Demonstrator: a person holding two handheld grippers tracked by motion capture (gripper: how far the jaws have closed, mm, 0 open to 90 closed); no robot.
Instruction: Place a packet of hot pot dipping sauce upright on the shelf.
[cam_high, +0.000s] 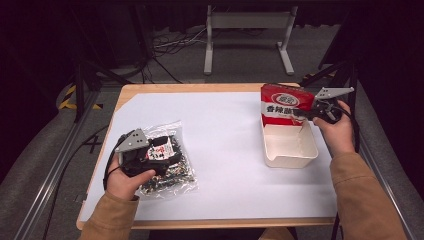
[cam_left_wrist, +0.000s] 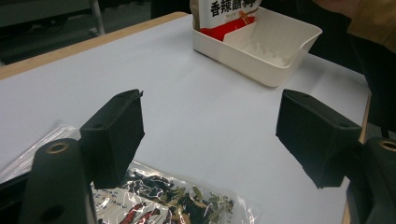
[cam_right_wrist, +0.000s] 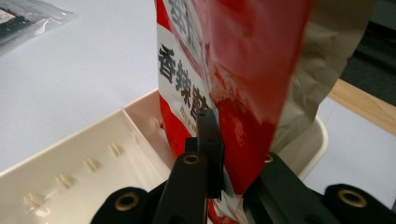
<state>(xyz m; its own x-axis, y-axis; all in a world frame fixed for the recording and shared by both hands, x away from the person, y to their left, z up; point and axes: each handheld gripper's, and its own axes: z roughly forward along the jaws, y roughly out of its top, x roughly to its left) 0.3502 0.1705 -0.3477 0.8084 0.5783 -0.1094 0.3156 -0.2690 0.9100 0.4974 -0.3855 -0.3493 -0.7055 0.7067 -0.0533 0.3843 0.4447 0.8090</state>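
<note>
Now, right hand-held gripper (cam_high: 306, 114) clamping red pouch (cam_high: 281, 104) — upright in tray (cam_high: 290, 159).

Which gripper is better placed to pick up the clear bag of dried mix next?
Left. The left gripper hangs open right over the clear bag on the paper, while the right gripper is across the table, shut on the red packet standing in the white tray.

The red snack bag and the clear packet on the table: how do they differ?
The red snack bag stands upright in the white tray; the clear packet lies flat on the white sheet. The red bag is opaque, with printed characters; the clear packet shows its dark, leafy contents. The right gripper is clamped on the red bag; the left gripper is open above the packet. Both are sealed pouches.
</note>
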